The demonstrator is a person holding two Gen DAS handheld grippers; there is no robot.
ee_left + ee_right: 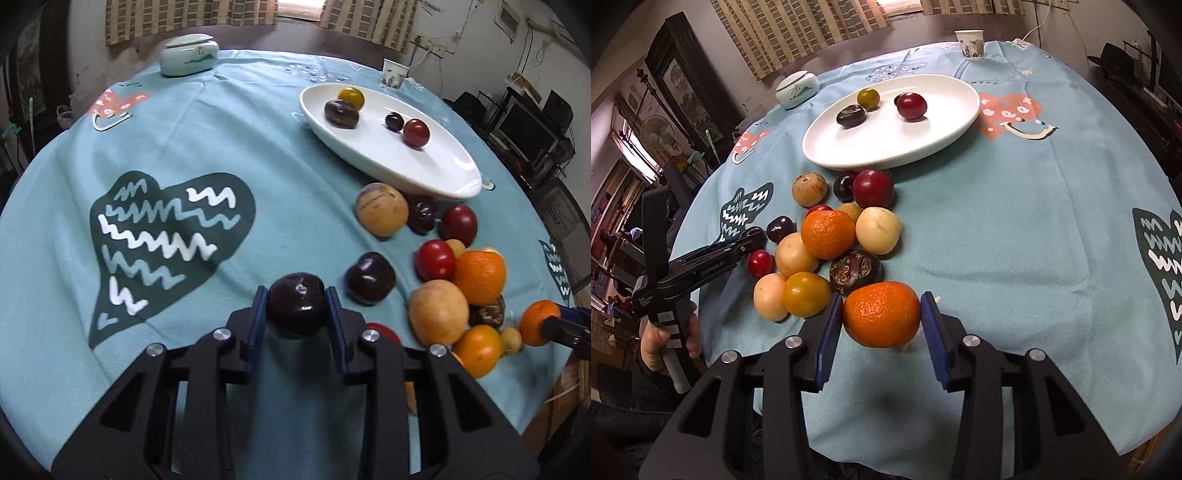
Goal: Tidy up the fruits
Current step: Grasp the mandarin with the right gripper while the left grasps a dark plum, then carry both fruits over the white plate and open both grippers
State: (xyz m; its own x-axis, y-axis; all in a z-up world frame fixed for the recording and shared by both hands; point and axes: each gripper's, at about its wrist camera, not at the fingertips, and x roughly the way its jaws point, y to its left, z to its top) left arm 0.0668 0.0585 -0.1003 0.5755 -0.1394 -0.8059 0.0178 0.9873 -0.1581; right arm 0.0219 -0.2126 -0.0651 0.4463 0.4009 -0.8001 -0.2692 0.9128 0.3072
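In the left wrist view, my left gripper point(296, 309) fills the bottom centre of the frame, and its blue pads are closed on a dark plum point(296, 309), one pad on each side. The plum is almost round, so it has no clear long axis; a small dimple faces up toward the camera. Just right of it, a second dark plum point(370, 277) lies loose on the blue tablecloth point(288, 155).

At the lower right of that view, a heap of fruit point(461, 280) holds oranges, pale round fruits and small red ones, touching one another. Beyond the heap, in the upper right, lies a white oval plate point(436, 166), its long axis running from upper left to lower right. Four small fruits lie on it.

In the right wrist view, my right gripper point(882, 314) sits at the bottom centre, holding an orange point(882, 314) between its blue pads. The orange is slightly wider than tall, its long axis running across the frame from pad to pad. It hangs above the cloth with a shadow beneath.

At the far left of this view, a hand point(652, 345) grips the handle of the other tool. Farthest away, near the top edge, stand a pale lidded jar point(796, 88) and a paper cup point(969, 44), well apart.
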